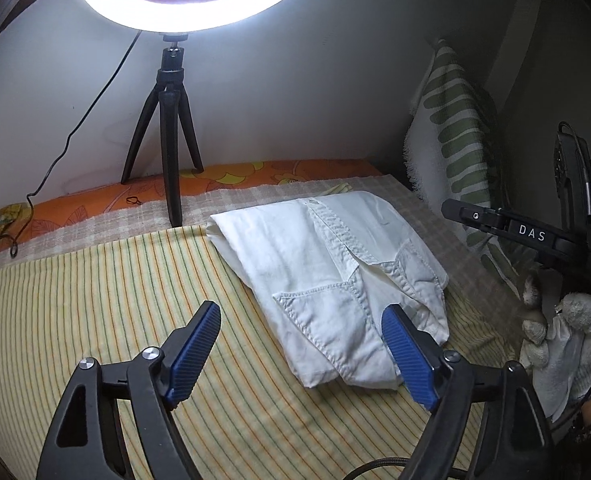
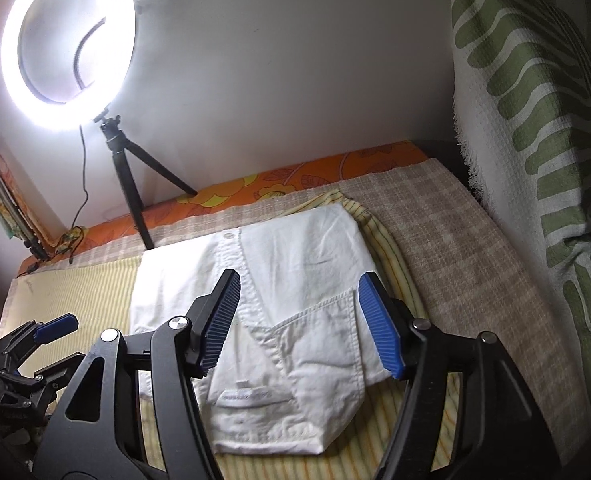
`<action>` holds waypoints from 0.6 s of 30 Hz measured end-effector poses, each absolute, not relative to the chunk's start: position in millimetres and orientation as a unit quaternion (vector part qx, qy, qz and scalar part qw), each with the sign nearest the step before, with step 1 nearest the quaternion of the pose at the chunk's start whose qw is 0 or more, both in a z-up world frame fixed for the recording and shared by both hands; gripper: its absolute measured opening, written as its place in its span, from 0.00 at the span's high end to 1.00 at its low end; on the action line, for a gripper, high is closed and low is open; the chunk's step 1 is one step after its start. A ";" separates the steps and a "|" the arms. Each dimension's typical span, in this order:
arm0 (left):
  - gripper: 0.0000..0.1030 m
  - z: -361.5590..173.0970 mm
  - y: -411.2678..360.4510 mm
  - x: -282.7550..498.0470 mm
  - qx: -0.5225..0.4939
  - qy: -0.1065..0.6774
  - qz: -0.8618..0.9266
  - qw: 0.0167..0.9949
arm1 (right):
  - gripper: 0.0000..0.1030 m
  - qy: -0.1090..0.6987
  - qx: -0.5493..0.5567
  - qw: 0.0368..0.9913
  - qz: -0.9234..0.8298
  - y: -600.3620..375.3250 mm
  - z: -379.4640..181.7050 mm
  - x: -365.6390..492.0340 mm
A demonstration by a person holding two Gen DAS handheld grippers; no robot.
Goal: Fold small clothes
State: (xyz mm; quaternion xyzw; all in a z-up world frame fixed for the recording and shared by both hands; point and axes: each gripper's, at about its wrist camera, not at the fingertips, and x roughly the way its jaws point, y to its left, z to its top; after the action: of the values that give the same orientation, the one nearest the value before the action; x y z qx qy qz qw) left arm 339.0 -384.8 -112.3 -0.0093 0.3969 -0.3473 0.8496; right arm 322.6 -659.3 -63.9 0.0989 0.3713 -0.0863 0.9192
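A small white shirt (image 1: 327, 276) lies folded on the yellow striped cloth (image 1: 95, 300), button placket and chest pockets facing up. It also shows in the right wrist view (image 2: 287, 320). My left gripper (image 1: 301, 320) is open and empty, hovering over the shirt's near left edge; its right finger overlaps the shirt's near corner in the view. My right gripper (image 2: 299, 292) is open and empty, above the middle of the shirt. The left gripper also shows in the right wrist view (image 2: 51, 330) at the far left. The right gripper's body shows at the right edge of the left wrist view (image 1: 531, 236).
A ring light on a black tripod (image 1: 171, 120) stands at the back on the checked cloth (image 2: 455, 248), its cable trailing left. A green-and-white patterned towel (image 2: 535, 140) hangs along the right side. An orange floral sheet (image 1: 223, 174) runs by the wall.
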 end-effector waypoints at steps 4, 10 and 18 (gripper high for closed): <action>0.14 -101.6 -371.1 323.0 -0.013 0.394 -0.348 0.850 | 0.32 0.366 0.097 0.922 -0.083 -643.6 -53.2 306.4; 0.13 -85.6 -353.0 291.8 -0.005 0.376 -0.350 0.858 | 0.31 0.353 0.093 0.928 -0.080 -622.2 -36.9 276.2; 0.12 -70.3 -323.9 252.8 0.003 0.360 -0.353 0.864 | 0.21 0.334 0.098 0.935 -0.074 -589.6 -24.0 233.3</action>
State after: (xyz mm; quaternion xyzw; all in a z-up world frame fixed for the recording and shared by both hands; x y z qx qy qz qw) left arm 252.8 -323.9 -70.3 0.0030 0.3595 -0.3534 0.8636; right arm 233.3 -589.6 -24.0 0.0983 0.3338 -0.0743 0.9346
